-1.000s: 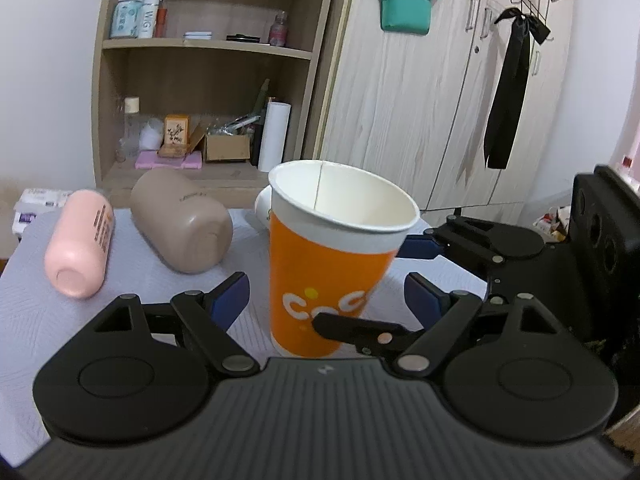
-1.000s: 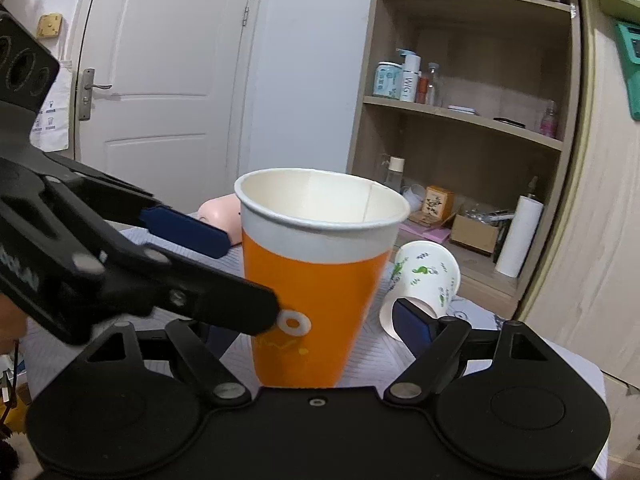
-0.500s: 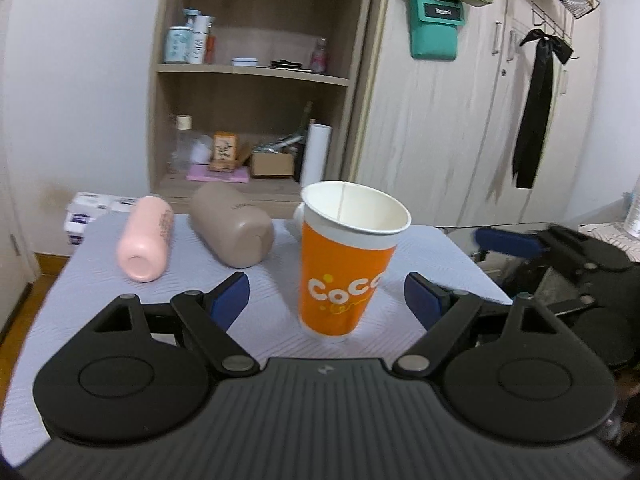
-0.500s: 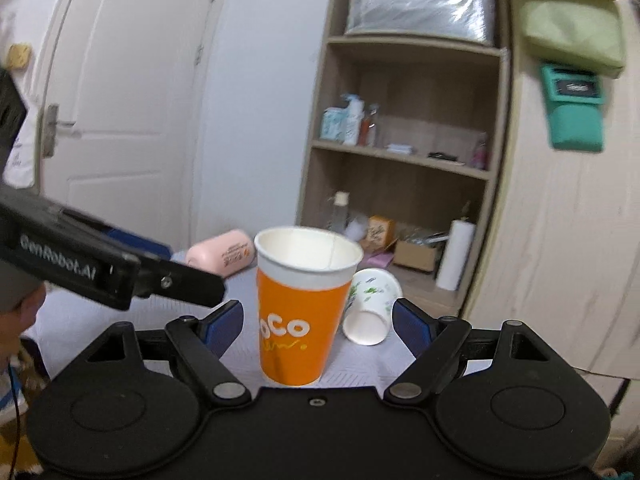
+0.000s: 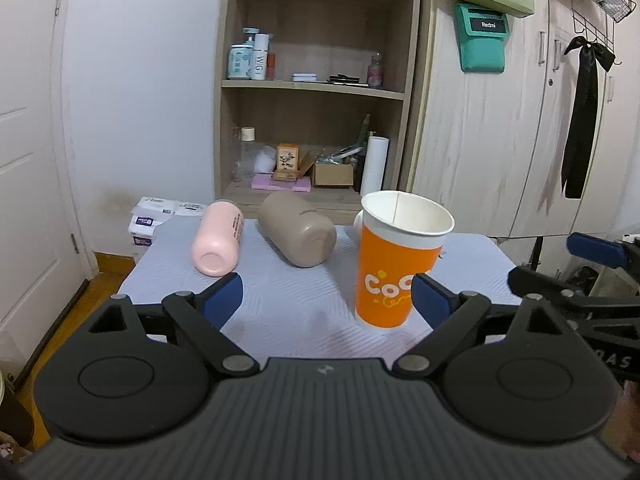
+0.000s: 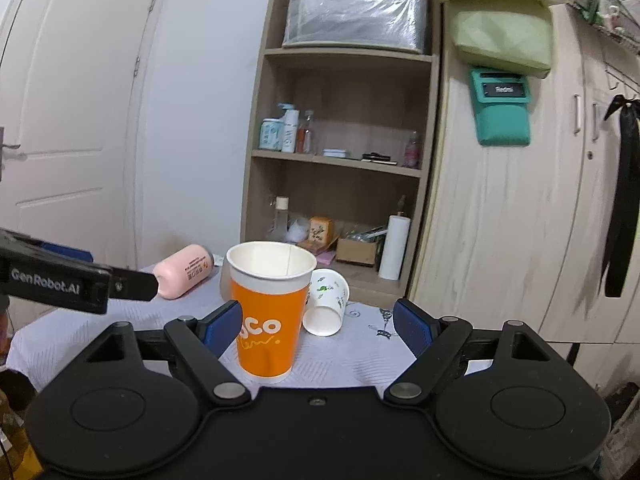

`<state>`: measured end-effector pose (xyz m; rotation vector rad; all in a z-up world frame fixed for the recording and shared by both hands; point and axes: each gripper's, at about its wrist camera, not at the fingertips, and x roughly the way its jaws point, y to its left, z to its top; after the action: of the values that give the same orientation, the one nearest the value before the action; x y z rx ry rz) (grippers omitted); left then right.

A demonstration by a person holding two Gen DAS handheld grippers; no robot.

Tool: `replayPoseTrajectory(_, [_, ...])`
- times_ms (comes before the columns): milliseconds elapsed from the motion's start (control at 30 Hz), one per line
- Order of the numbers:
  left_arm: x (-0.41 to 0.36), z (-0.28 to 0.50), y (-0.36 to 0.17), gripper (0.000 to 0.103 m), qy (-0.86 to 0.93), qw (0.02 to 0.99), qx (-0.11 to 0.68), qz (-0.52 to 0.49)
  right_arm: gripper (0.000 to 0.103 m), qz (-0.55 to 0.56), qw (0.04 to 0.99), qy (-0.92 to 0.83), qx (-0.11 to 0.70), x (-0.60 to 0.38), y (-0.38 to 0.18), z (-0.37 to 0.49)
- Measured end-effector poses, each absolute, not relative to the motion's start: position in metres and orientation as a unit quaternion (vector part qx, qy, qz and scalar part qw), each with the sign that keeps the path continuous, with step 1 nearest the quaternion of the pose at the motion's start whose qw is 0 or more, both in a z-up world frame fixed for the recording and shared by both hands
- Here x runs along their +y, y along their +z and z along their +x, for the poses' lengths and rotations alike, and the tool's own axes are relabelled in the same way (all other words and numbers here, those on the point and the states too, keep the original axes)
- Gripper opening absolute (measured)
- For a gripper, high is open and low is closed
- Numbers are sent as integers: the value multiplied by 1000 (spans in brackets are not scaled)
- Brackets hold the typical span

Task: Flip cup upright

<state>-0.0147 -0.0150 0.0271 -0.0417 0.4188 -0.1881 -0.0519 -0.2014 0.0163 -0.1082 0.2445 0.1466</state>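
Note:
An orange paper cup stands upright on the white-clothed table, mouth up; it also shows in the right wrist view. My left gripper is open and empty, back from the cup, which sits toward its right finger. My right gripper is open and empty, also back from the cup. A white floral paper cup lies on its side behind the orange cup. The right gripper's fingers show at the right edge of the left wrist view.
A pink bottle and a tan bottle lie on their sides at the table's back left. A wooden shelf unit and wardrobe stand behind. The left gripper's arm crosses the right wrist view's left side.
Both grippers have pulled back and away from the orange cup, which stays upright on the table. The cup looks smaller and farther in both views.

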Motion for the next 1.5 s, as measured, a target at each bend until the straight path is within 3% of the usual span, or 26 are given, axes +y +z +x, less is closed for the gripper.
replayPoseTrajectory(467, [-12,-25,26,96,-77,975,207,-9,86,-60,989,49,130,-193,17,-66])
replayPoseTrajectory(667, [-9,-28,25,103,-70,976,204,-8,103,-68,988,34,132,-187,14,-64])
replayPoseTrajectory(1500, [0,-17,16,103,-31,969,246,-3,103,-45,984,-24,172,-189,8,-54])
